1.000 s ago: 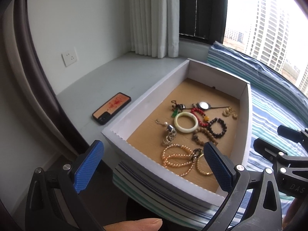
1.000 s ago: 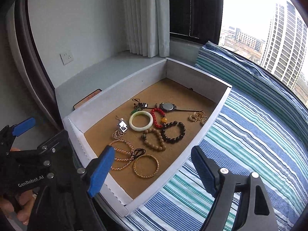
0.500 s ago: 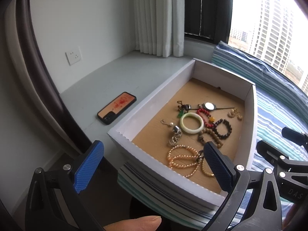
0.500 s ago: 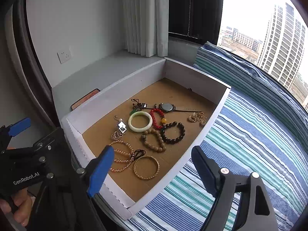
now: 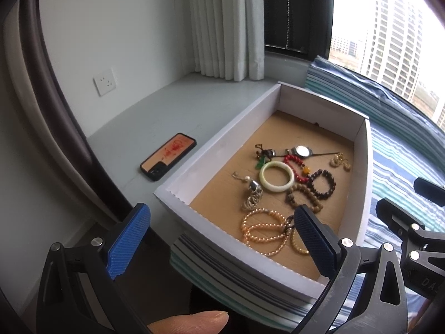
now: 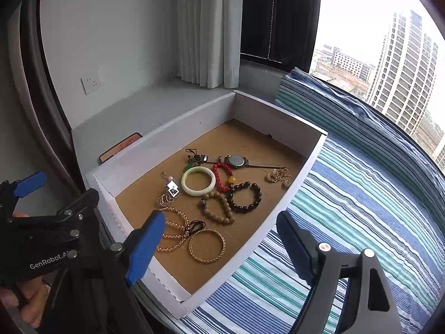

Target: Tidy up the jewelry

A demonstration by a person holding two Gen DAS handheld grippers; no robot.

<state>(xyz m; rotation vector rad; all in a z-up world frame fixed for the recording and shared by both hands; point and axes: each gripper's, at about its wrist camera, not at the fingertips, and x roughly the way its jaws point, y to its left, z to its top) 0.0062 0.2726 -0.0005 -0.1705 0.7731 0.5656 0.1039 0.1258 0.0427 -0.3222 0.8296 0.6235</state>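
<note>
- White cardboard box (image 6: 294, 179), brown floor inside, is sitting on a striped bedspread (image 6: 361, 208), its long side running along a grey window ledge (image 5: 167, 114).
- Jewelry is lying loose in the box: pale jade bangle (image 6: 198, 181) near the middle, red bead bracelet (image 6: 221, 175) touching it, dark bead bracelet (image 6: 246, 197) and tan wooden bead bracelet (image 6: 218, 207) just beside, wristwatch (image 6: 236, 161) farther back, gold bangle (image 6: 207, 245) and pearl strand (image 6: 172, 232) near the front wall.
- Left gripper (image 5: 219, 239) is hovering before the box's near corner, jaws spread wide, gripping nothing.
- Right gripper (image 6: 219, 247) is hanging over the box's front end, jaws wide apart, gripping nothing.
- Phone (image 5: 168, 156) is lying on the ledge beside the box.
</note>
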